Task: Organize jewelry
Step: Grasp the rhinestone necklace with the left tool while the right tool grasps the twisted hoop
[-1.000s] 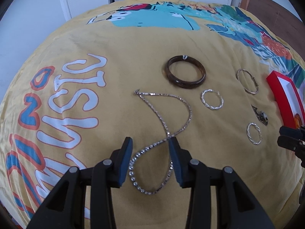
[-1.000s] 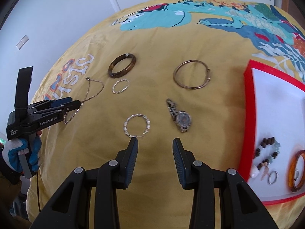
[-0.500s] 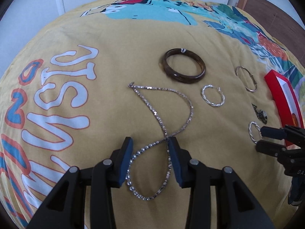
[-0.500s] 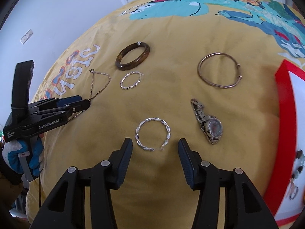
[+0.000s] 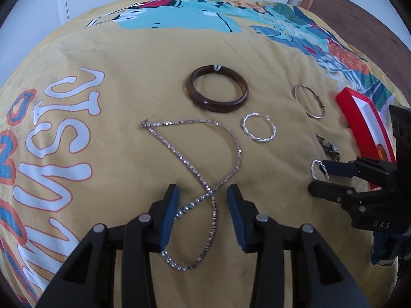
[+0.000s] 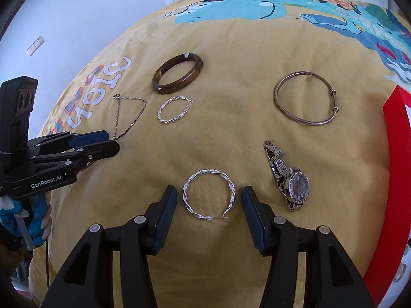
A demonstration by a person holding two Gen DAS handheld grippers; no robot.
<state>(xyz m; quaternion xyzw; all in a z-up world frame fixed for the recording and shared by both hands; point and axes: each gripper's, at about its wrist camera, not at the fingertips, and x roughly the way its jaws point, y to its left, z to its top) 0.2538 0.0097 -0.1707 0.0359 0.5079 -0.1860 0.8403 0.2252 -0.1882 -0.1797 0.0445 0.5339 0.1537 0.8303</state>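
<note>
The left gripper [image 5: 203,213] had barely stirred over the last second: it hung over the near loop of the necklace [image 5: 205,179], its blue pads parted with the crossing of the chain lying between them. The left pad seemed to brush the beaded strand, but I could not tell whether it truly touched; nothing was pinched, and the necklace lay flat on the yellow bedspread [image 5: 128,71].

Moving rightward, the brown bangle [image 6: 177,73], the far hoop [image 6: 174,109] and the thin bangle [image 6: 305,97] lay where they had a second before, as did the watch [image 6: 290,179].

The real change was on the right. The right gripper [image 6: 209,205] had come forward and down from a spot short of the near hoop [image 6: 208,197], and its jaws had just been opening wider. The near hoop then sat squarely between the pads, clear of both, gripped by neither. That looked to me like the set-up for a pick: the near hoop framed, only the close left to do.

At the far right the red tray [image 6: 390,154] waited, well apart from the near hoop, some pieces already in it.
</note>
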